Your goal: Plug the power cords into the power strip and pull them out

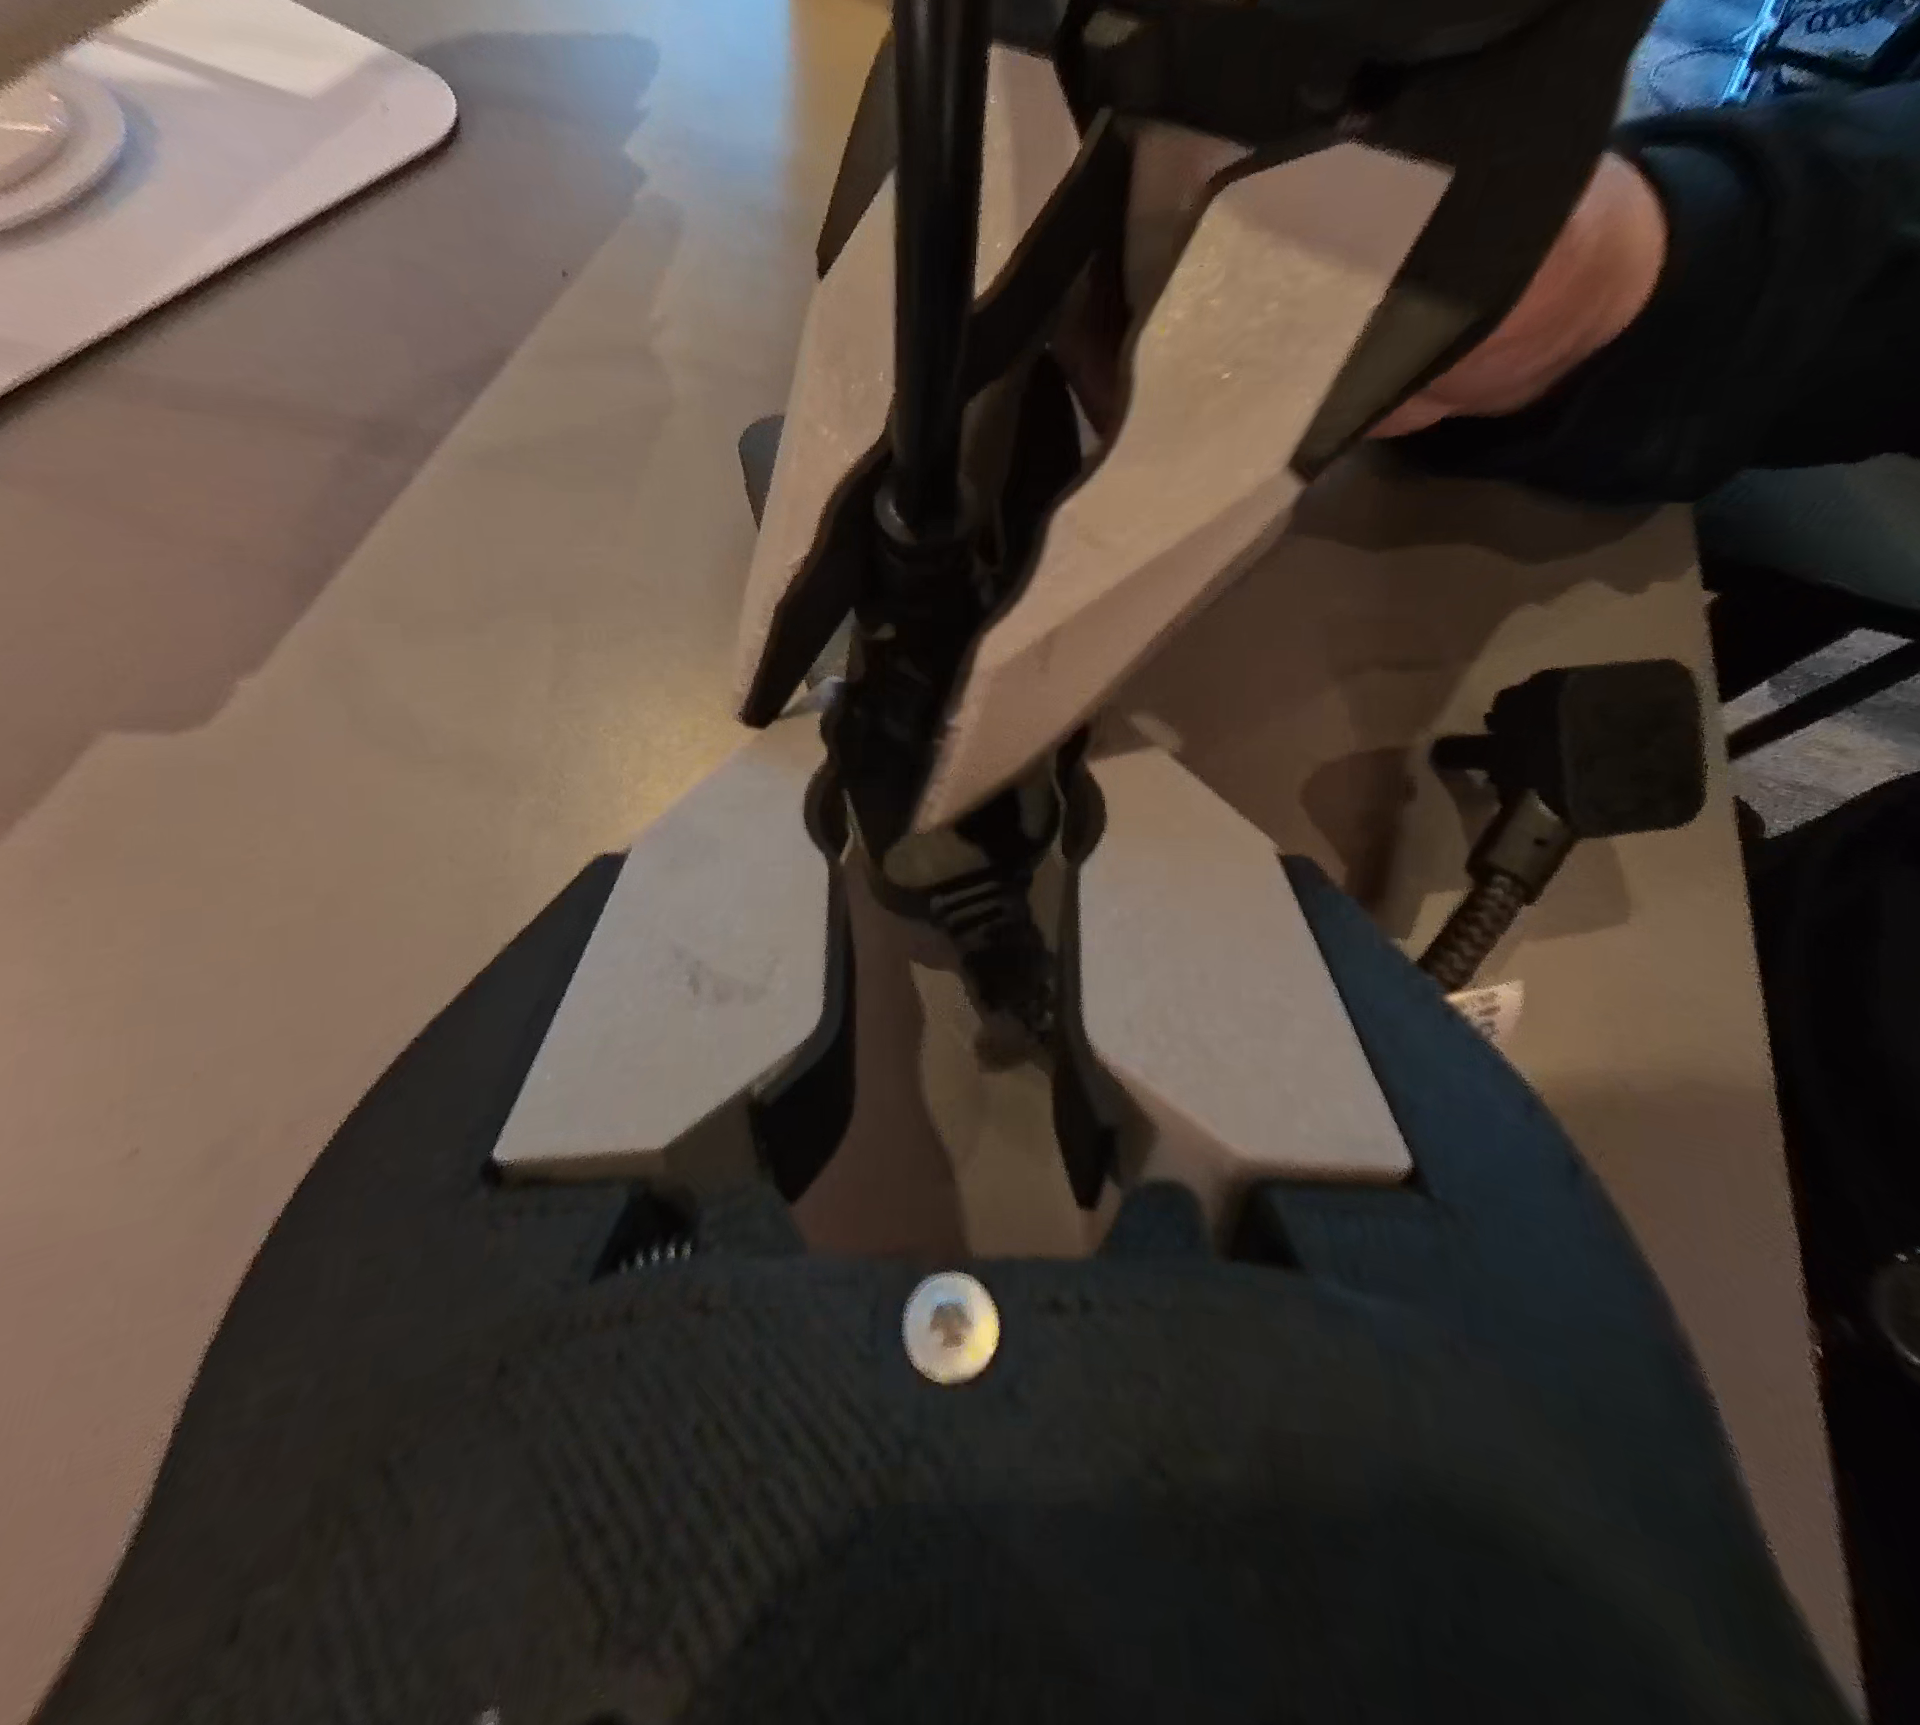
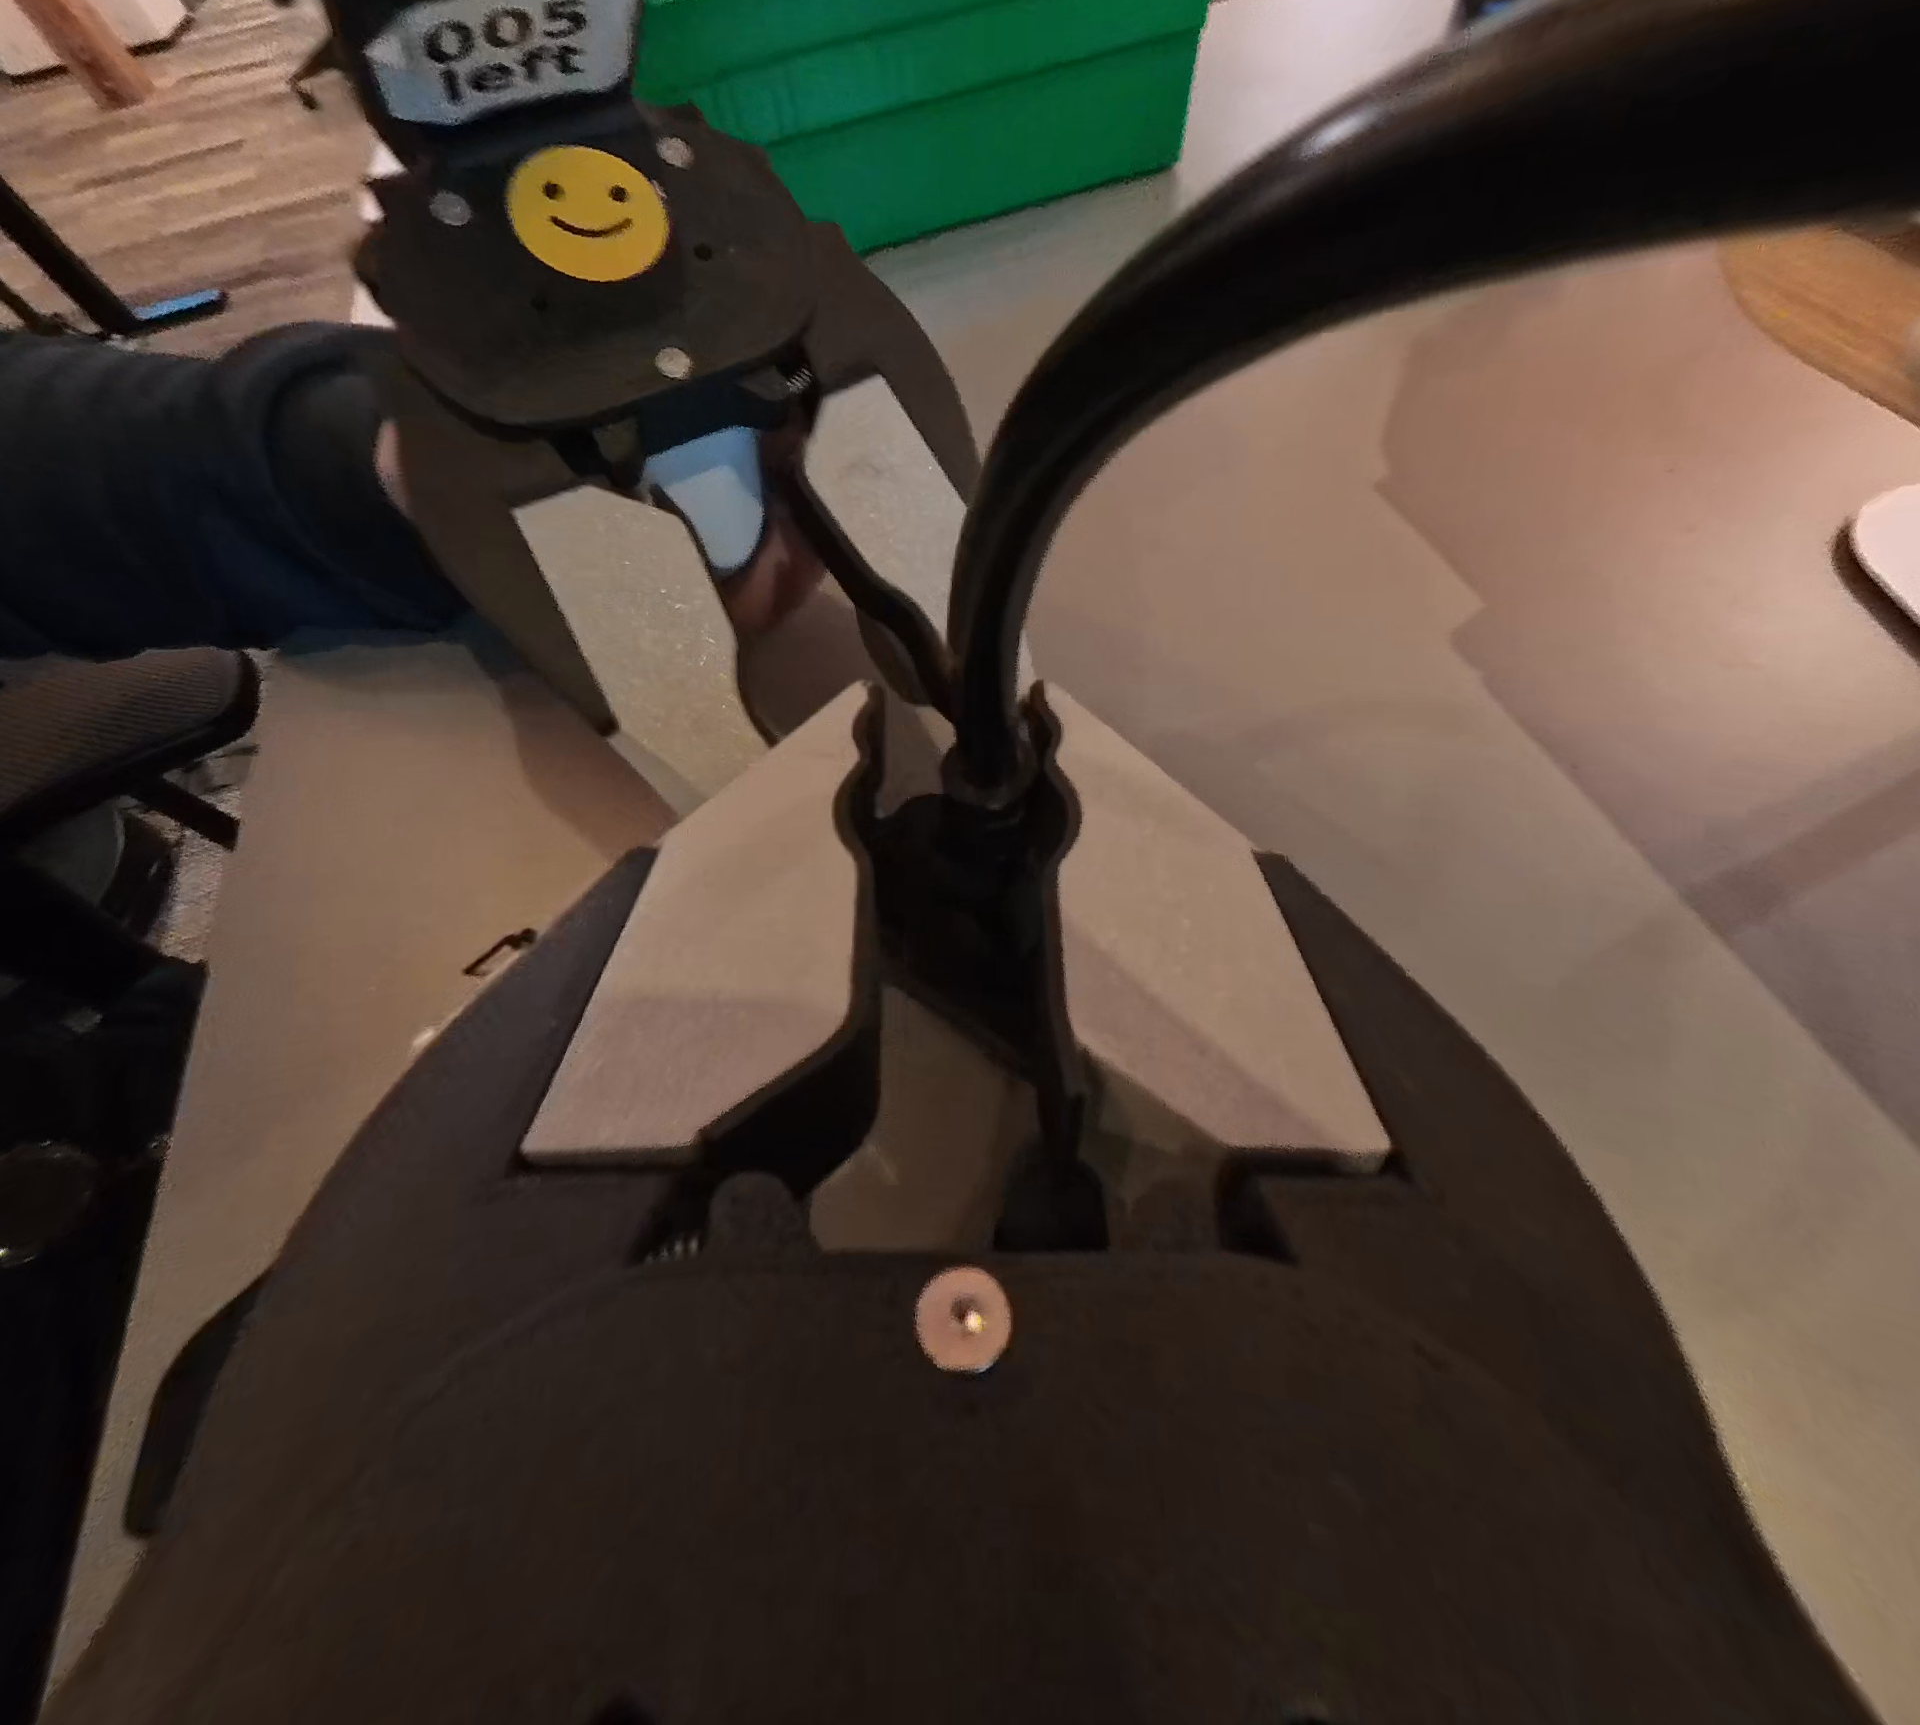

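Right gripper (image 2: 961,766) is clamped on a black plug (image 2: 961,886) whose thick cord (image 2: 1143,304) arcs off toward 1 o'clock; left gripper (image 1: 951,818) pinches a second connector (image 1: 982,906) with a braided lead. No power strip is visible, only a spare plug (image 1: 1600,745) on the table (image 1: 416,740) at 3 o'clock. Best kept aligned and pushed straight, not levered.

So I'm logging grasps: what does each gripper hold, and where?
Right gripper clamps the black cord at its plug end; left gripper grips a braided cable's connector.
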`<state>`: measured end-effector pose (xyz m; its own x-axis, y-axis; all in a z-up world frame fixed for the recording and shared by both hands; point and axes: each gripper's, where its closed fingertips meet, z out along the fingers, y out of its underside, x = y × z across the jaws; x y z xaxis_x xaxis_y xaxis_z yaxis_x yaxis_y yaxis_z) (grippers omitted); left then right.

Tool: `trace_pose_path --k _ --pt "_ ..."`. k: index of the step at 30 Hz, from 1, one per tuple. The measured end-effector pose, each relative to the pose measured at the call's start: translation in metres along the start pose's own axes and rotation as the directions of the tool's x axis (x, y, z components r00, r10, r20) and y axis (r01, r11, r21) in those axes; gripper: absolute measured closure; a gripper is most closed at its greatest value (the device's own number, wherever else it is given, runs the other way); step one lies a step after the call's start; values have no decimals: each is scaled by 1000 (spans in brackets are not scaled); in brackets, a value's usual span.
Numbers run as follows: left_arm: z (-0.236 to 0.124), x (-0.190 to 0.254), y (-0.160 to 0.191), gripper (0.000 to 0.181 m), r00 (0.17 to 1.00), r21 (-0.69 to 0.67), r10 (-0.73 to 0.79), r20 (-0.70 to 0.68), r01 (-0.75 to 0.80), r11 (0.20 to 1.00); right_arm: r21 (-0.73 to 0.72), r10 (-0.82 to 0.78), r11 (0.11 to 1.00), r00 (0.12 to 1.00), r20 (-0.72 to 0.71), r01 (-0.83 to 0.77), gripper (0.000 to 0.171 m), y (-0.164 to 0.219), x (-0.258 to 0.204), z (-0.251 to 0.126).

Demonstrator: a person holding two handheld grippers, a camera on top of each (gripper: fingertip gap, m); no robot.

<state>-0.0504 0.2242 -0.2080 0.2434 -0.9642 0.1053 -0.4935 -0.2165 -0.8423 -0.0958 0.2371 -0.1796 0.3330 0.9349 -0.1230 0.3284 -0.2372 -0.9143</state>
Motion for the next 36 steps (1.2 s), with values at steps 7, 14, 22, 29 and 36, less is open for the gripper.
trace_pose_path --k 7,14,22,29,36 --pt "1 19 6 150 988 -22 121 -93 -123 992 35 31 999 966 256 -41 163 -6 -33 -9" --pt "-10 30 17 147 960 -25 202 -193 -211 977 7 -141 989 943 303 146 152 -2 -51 -26" --pt "-16 34 20 144 949 -15 247 -198 -254 967 -113 -317 932 925 212 345 148 22 -36 -35" --pt "-6 27 21 104 957 -74 146 -252 -169 983 -134 -233 951 929 288 280 149 33 -47 -23" --pt "2 44 19 95 928 -63 211 -308 -241 968 -37 -211 970 911 355 239 150 30 -61 -22"
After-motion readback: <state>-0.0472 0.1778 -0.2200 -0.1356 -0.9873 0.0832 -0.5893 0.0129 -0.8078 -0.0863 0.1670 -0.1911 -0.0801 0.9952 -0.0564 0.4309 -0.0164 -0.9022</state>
